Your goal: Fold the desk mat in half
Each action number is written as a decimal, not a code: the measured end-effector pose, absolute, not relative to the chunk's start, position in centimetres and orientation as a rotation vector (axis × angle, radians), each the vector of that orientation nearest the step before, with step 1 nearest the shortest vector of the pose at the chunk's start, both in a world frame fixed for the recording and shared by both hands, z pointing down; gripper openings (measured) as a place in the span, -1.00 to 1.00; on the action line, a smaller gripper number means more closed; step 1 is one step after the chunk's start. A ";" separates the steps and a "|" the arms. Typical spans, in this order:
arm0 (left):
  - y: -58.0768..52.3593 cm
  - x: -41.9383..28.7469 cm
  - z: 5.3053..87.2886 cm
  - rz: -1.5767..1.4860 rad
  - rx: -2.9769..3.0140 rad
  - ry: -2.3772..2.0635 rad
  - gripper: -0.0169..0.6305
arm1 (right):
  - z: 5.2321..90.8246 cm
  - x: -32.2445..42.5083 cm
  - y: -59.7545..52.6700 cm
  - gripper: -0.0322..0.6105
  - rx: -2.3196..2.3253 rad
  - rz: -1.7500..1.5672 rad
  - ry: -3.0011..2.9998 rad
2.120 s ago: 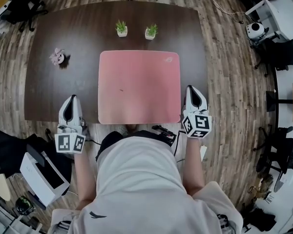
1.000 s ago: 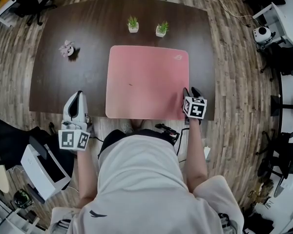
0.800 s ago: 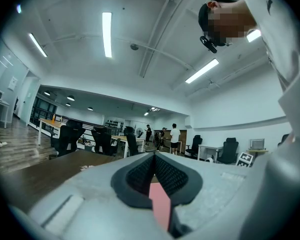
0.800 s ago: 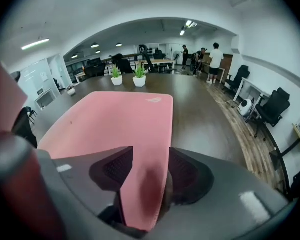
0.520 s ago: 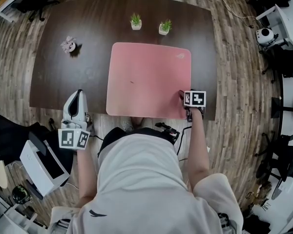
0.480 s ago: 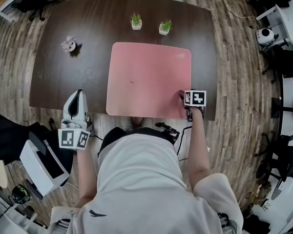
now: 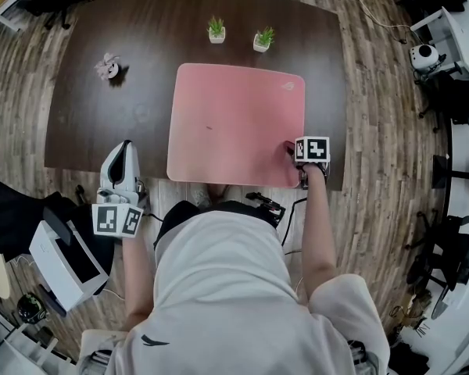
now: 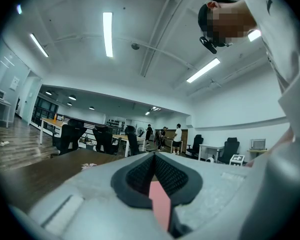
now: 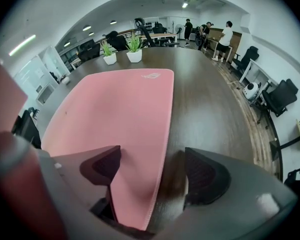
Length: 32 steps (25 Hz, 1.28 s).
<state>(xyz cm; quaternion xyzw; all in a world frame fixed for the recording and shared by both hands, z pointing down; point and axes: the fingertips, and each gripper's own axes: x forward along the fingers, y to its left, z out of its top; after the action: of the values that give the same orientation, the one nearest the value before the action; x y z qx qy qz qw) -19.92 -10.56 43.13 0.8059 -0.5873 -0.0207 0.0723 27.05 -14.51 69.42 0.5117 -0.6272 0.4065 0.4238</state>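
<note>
The flat pink rectangular desk mat [image 7: 234, 123] lies spread on the dark wooden table [image 7: 94, 61]. The right gripper [image 9: 152, 170] straddles its near right edge, jaws opening, gripping nothing — slip one pad underneath before closing. The left gripper [image 7: 121, 151] hangs shut, empty.

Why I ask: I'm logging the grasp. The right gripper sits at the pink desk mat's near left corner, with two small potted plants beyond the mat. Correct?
Not quite: the head view shows the right gripper at the pink desk mat's near right corner, jaws opening astride the mat's edge. The two small potted plants do stand beyond the mat.
</note>
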 end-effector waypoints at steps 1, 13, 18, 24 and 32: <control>-10.5 -20.0 43.1 -0.062 2.420 -1.766 -0.95 | 69.5 27.2 -14.5 0.33 1.281 1.027 -1.576; -10.1 -19.7 43.2 -0.062 2.409 -1.777 -0.95 | 69.2 25.7 -14.5 -0.01 1.187 1.012 -1.608; -9.8 -19.7 43.4 -0.063 2.401 -1.781 -0.95 | 69.3 25.7 -14.6 -0.02 1.168 1.027 -1.594; -9.5 -19.7 43.5 -0.065 2.397 -1.787 -0.95 | 69.2 25.1 -14.4 -0.21 1.147 1.040 -1.607; -9.2 -19.8 43.4 -0.068 2.392 -1.797 -0.95 | 69.1 23.2 -14.1 -0.70 1.127 1.112 -1.679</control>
<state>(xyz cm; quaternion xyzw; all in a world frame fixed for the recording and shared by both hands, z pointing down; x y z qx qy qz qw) -19.81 -9.23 43.38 0.7971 -0.5988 -0.0228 0.0745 23.24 -14.12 69.10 0.4467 -0.6651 0.4405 0.4051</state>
